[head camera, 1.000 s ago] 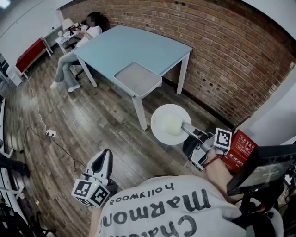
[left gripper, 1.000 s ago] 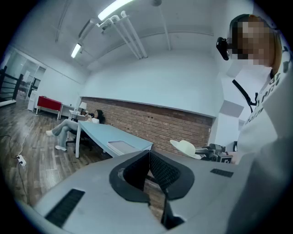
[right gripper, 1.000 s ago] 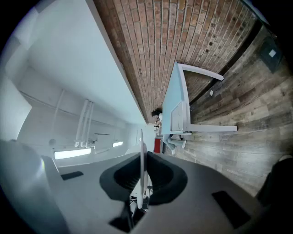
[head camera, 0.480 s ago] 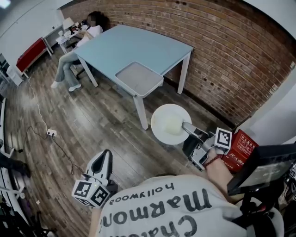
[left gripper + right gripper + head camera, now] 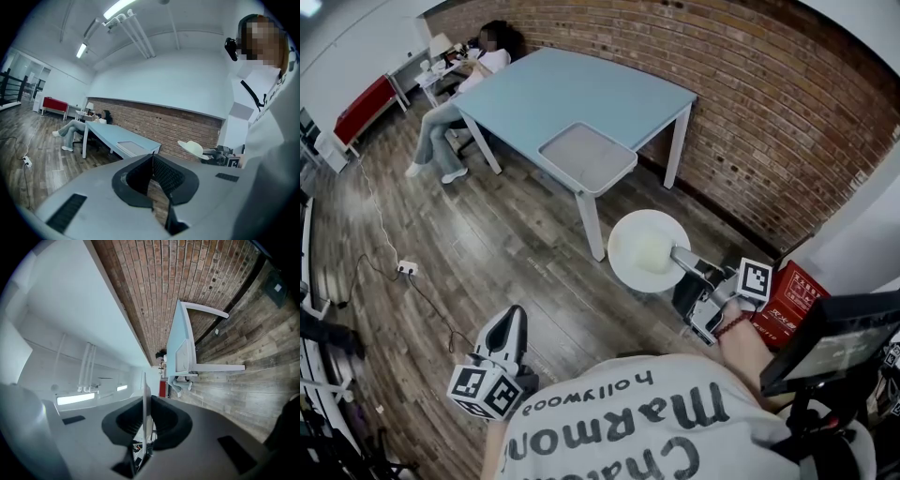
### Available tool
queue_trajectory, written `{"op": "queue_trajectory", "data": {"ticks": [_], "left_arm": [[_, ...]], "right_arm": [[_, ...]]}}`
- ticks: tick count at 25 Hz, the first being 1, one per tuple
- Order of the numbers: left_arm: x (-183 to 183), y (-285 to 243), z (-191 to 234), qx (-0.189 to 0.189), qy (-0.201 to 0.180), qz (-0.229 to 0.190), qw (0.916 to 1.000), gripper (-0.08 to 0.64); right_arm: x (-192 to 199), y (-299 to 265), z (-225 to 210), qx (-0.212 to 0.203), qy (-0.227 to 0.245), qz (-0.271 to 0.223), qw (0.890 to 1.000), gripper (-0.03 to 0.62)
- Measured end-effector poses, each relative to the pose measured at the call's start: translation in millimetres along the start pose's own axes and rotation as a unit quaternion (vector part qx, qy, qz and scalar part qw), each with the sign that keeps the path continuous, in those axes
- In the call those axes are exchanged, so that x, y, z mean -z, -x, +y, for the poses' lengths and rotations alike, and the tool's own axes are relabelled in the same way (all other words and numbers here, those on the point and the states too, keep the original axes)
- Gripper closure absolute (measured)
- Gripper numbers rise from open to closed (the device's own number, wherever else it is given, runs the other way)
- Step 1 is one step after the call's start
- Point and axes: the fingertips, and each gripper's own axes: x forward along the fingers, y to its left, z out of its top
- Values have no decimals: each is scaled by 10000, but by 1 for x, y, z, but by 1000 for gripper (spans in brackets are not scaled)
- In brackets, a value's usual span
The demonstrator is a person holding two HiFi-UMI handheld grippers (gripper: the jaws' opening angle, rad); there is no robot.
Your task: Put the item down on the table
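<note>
A white brimmed hat (image 5: 642,248) hangs over the wooden floor, just short of the light blue table (image 5: 572,94). My right gripper (image 5: 682,258) is shut on its brim. In the right gripper view the brim (image 5: 144,394) shows edge-on as a thin plate pinched between the jaws of the right gripper (image 5: 144,416). My left gripper (image 5: 511,323) is low at the left, shut and holding nothing. In the left gripper view the left gripper (image 5: 152,161) has its jaws pressed together, with the hat (image 5: 192,147) and the table (image 5: 112,136) beyond them.
A grey tray (image 5: 588,157) lies at the table's near corner. A person (image 5: 455,103) sits at the far end. A brick wall (image 5: 750,112) runs behind. A red box (image 5: 787,300) and a monitor (image 5: 834,337) are at my right. A cable with a socket (image 5: 406,268) crosses the floor.
The table and tray have drifted slightly right and lower in the head view. The hat stays in the right gripper, and the left gripper has not moved.
</note>
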Motion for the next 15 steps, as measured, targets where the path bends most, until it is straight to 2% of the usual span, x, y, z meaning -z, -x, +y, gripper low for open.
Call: {"op": "queue_trajectory", "data": {"ticks": [8, 15], "left_arm": [[6, 0, 12, 107, -17, 38, 9999, 552], [18, 9, 25, 56, 30, 1, 10000, 552]], "right_arm": [[13, -4, -15, -16, -77, -116, 9999, 563], [21, -7, -27, -11, -26, -185, 9998, 563]]}}
